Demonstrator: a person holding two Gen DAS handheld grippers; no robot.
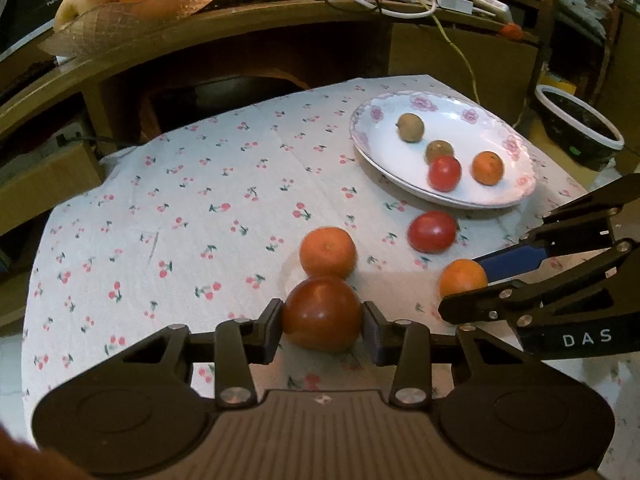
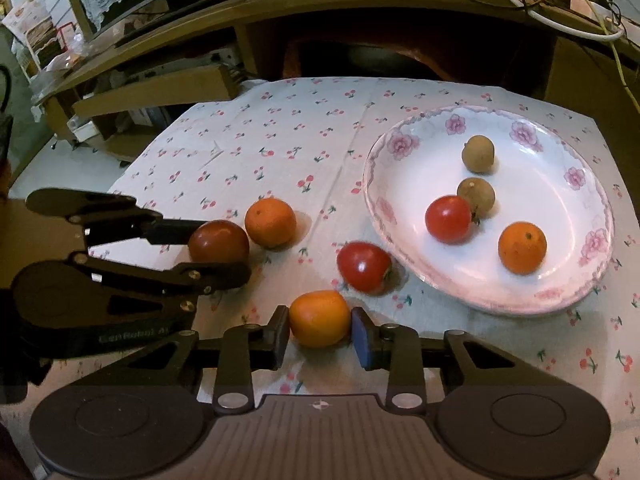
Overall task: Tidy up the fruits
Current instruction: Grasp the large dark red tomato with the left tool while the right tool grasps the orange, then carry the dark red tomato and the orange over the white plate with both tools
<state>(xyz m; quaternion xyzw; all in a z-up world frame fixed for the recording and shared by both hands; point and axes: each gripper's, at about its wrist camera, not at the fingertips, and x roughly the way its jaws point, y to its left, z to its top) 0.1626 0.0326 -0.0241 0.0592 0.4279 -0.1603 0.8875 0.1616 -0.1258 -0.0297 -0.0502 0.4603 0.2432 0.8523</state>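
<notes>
On the cherry-print cloth (image 1: 200,184), your left gripper (image 1: 322,326) has its jaws closed against the sides of a dark red tomato (image 1: 322,314), with a small orange (image 1: 328,252) touching it behind. Tomatoes bruise and their skin is slick, so squeeze gently across the widest part. Your right gripper (image 2: 320,330) pinches an orange fruit (image 2: 319,318) the same way; it looks firmer and light. The flowered plate (image 2: 592,280) sits near, to the right.

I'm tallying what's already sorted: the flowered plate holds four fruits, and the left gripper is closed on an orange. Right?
Not quite. The left gripper is closed on a dark red tomato, as the left wrist view shows; the right gripper has the orange. The flowered plate does hold four fruits.
</notes>
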